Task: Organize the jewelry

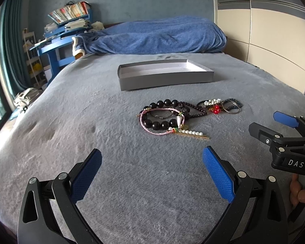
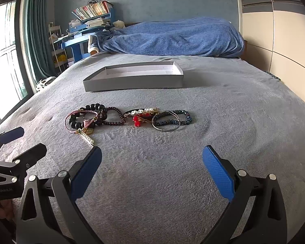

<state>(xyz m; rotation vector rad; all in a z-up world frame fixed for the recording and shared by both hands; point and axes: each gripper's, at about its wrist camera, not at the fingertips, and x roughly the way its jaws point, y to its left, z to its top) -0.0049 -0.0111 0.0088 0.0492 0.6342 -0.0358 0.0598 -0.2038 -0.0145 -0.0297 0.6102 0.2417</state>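
Observation:
A heap of jewelry lies on the grey bedspread: a black bead bracelet (image 1: 164, 125) (image 2: 74, 122), a pink cord bracelet (image 1: 144, 129), a pearl hair clip (image 1: 193, 133) (image 2: 88, 138), a red bead piece (image 1: 216, 109) (image 2: 137, 121), a blue beaded bracelet (image 2: 183, 118) and a silver bangle (image 2: 166, 129). A shallow grey box (image 1: 166, 79) (image 2: 132, 83) stands open behind them. My left gripper (image 1: 152, 162) is open and empty, in front of the heap. My right gripper (image 2: 152, 160) is open and empty, also short of the heap; it shows in the left wrist view (image 1: 274, 128).
A blue blanket (image 1: 158, 36) (image 2: 172, 38) is bunched at the bed's far end. A blue desk with books (image 1: 63, 30) stands at the back left, a cream wardrobe (image 1: 264, 30) on the right, a window (image 2: 4, 61) on the left.

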